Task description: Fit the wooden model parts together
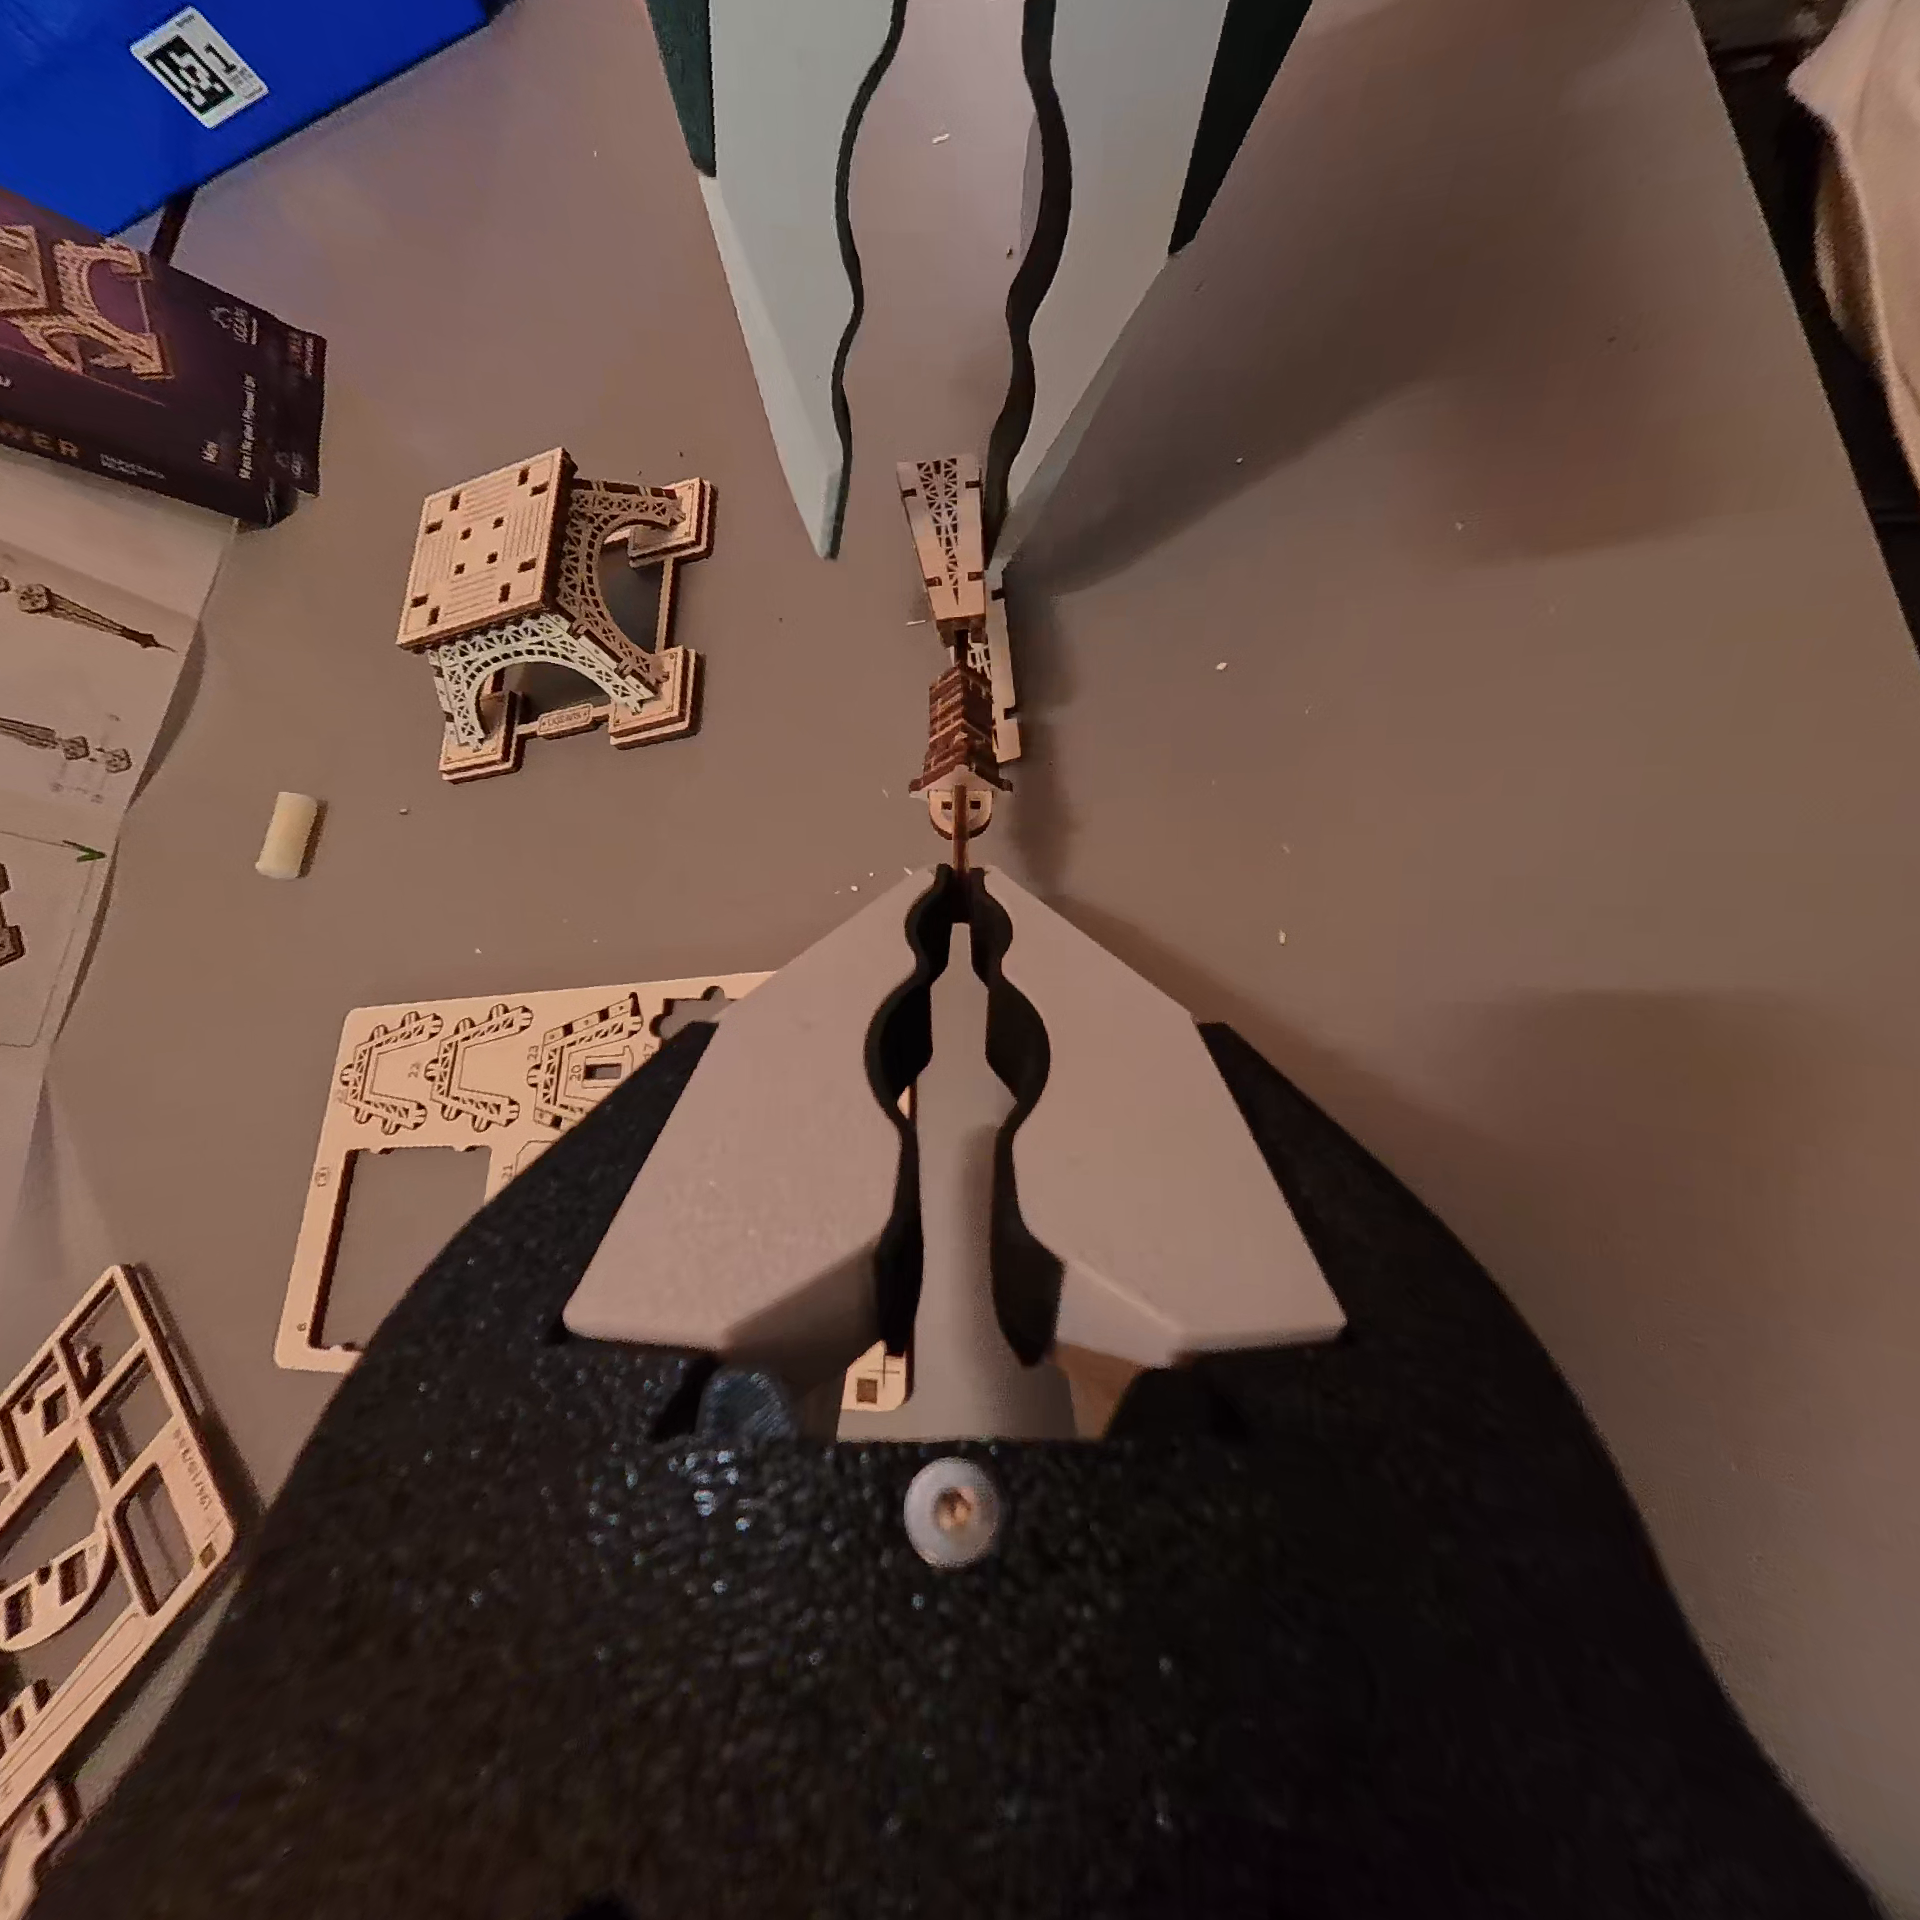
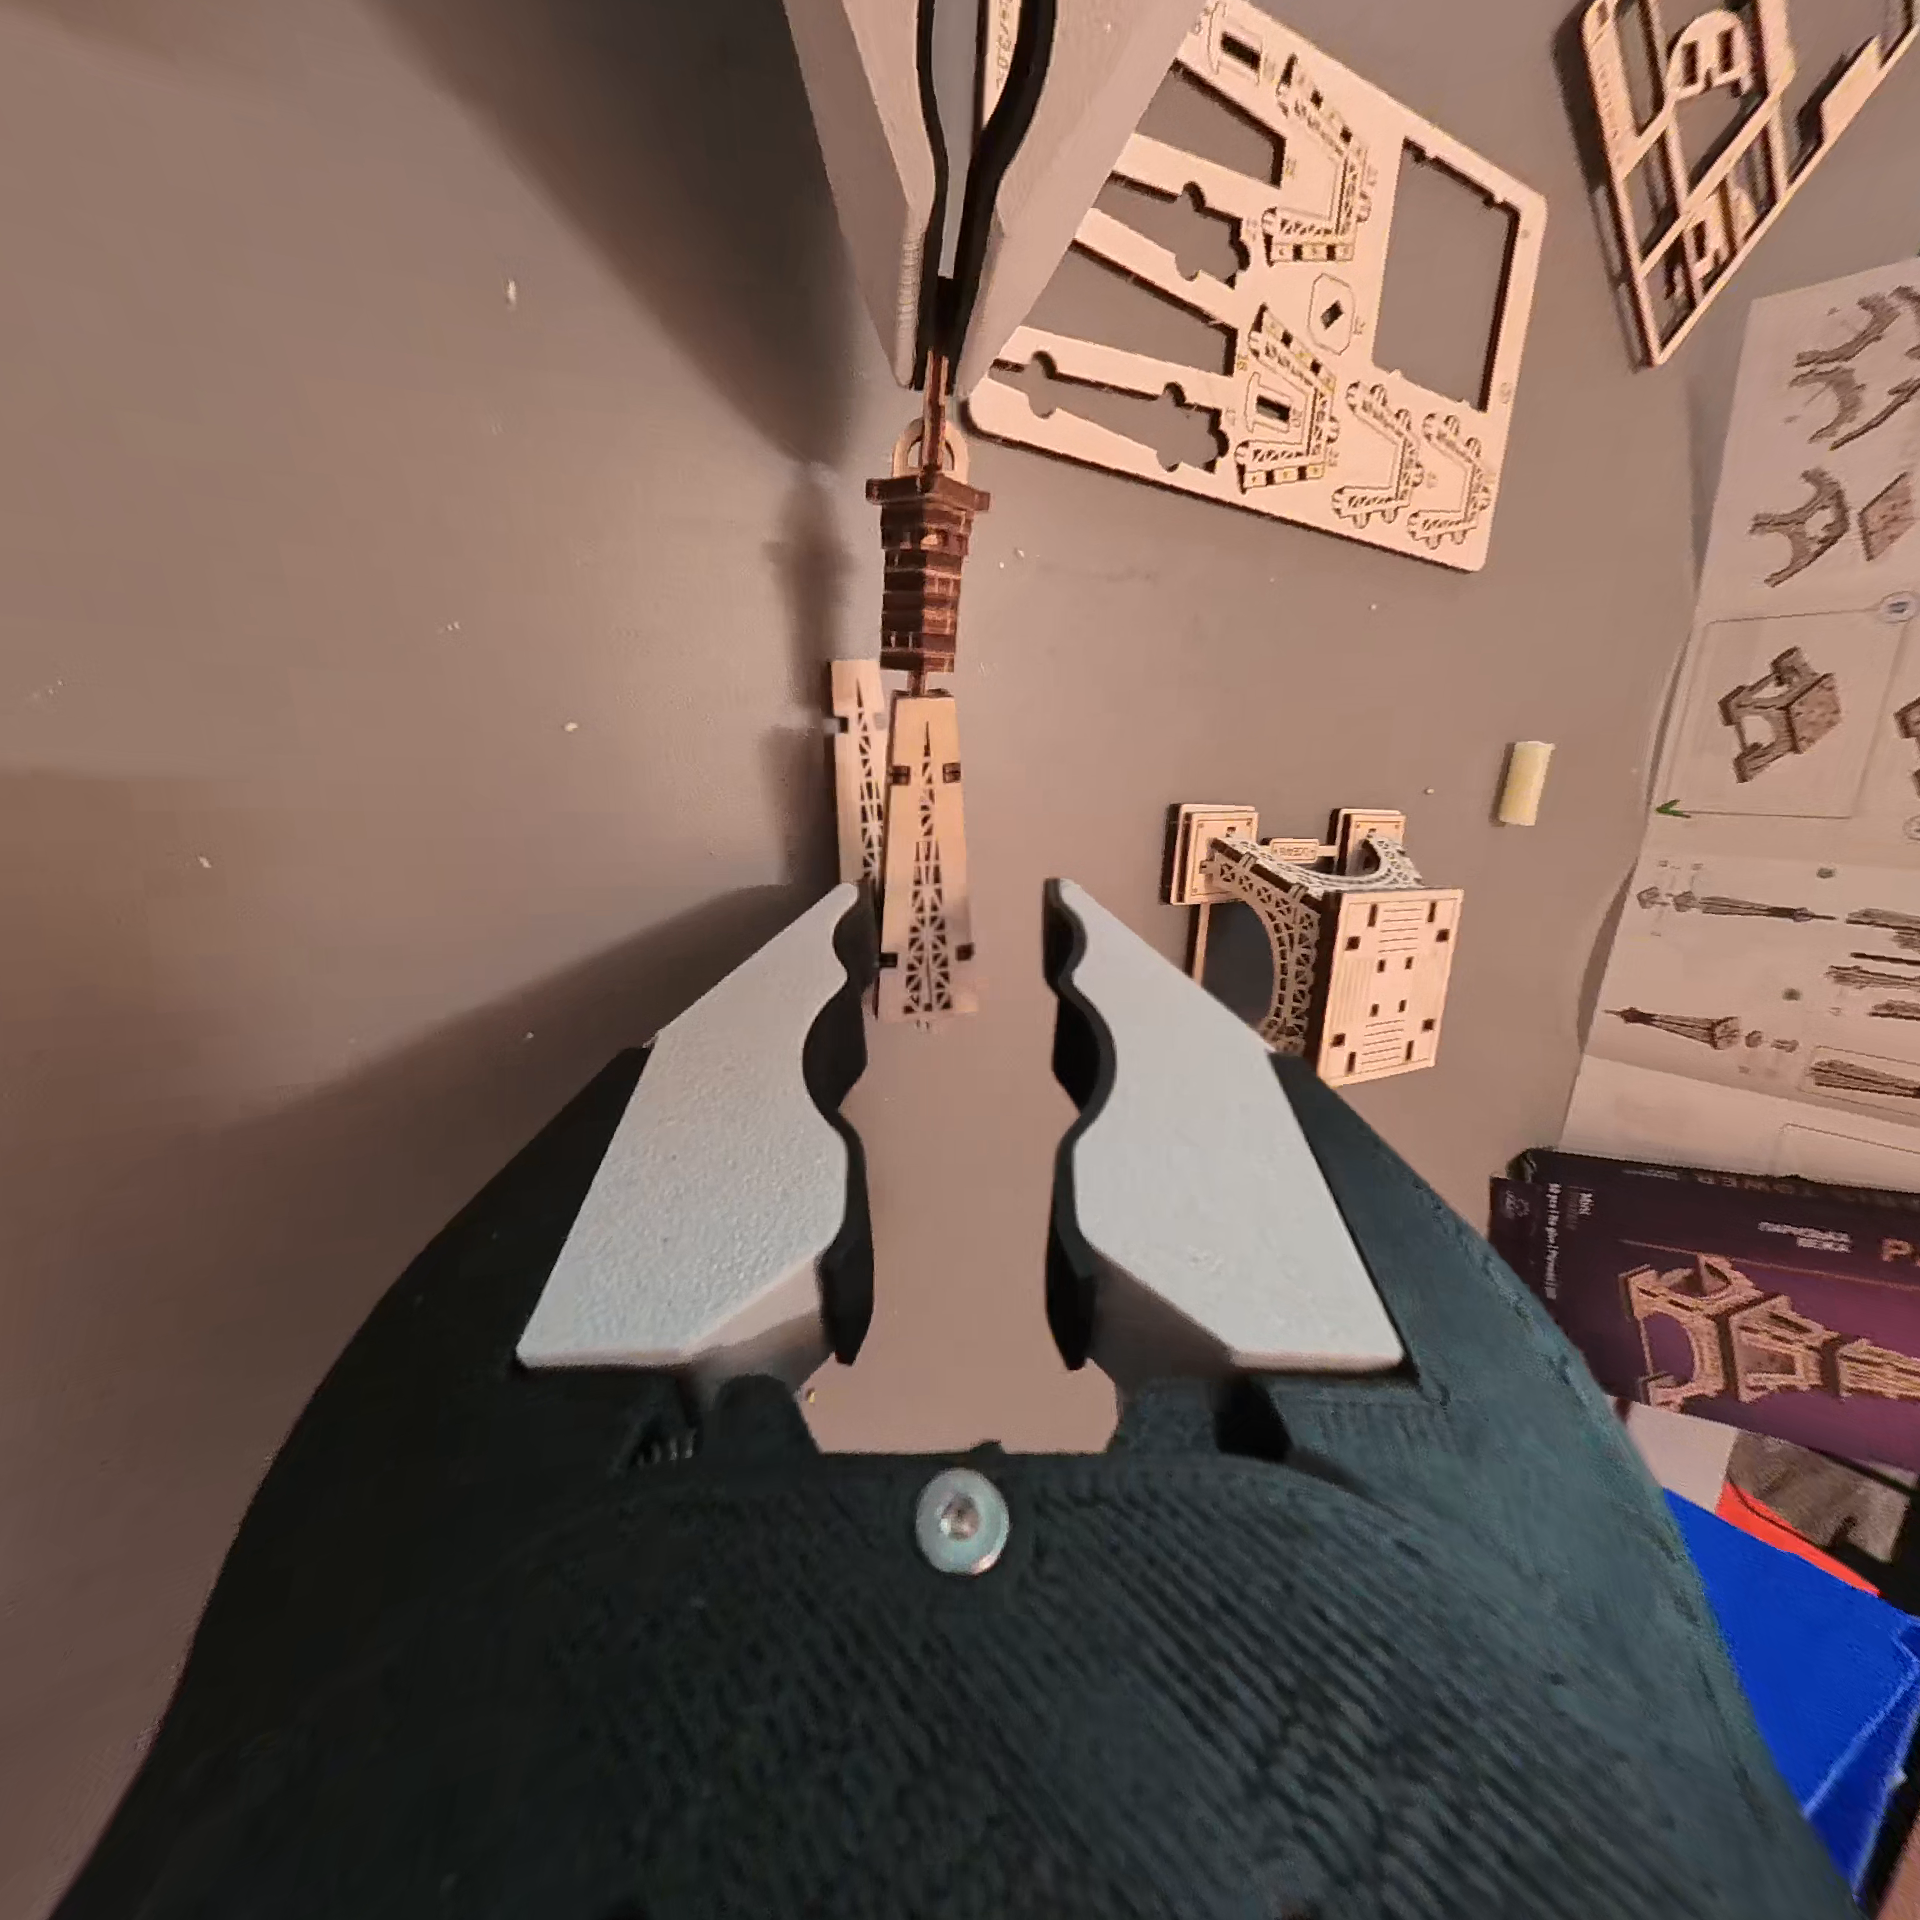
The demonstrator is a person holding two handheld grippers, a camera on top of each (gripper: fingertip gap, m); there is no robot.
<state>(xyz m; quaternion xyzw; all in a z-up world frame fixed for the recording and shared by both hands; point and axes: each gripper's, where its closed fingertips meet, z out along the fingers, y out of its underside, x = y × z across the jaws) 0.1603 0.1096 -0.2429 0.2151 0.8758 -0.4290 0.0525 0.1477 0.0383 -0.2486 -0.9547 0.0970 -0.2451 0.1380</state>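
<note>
My left gripper [image 1: 961,878] is shut on the thin spire tip of the wooden tower top section [image 1: 951,582]. That section has a dark brown stacked part and a pale lattice shaft. It points at my right gripper [image 2: 954,899], which is open. The shaft's wide end [image 2: 920,883] sits between the right gripper's fingers, close to the left finger [image 2: 847,935]. In the right wrist view the left gripper [image 2: 935,353] shows at the top. A flat lattice panel [image 2: 857,769] lies on the table beside the shaft. The arched tower base [image 1: 551,613] stands apart to the left, and also shows in the right wrist view [image 2: 1340,935].
On the grey table lie a punched part sheet [image 1: 468,1091], a second sheet [image 1: 94,1455], paper instructions [image 2: 1766,727], the dark kit box [image 2: 1714,1278], a blue box [image 1: 208,83] and a small white cylinder [image 1: 286,836].
</note>
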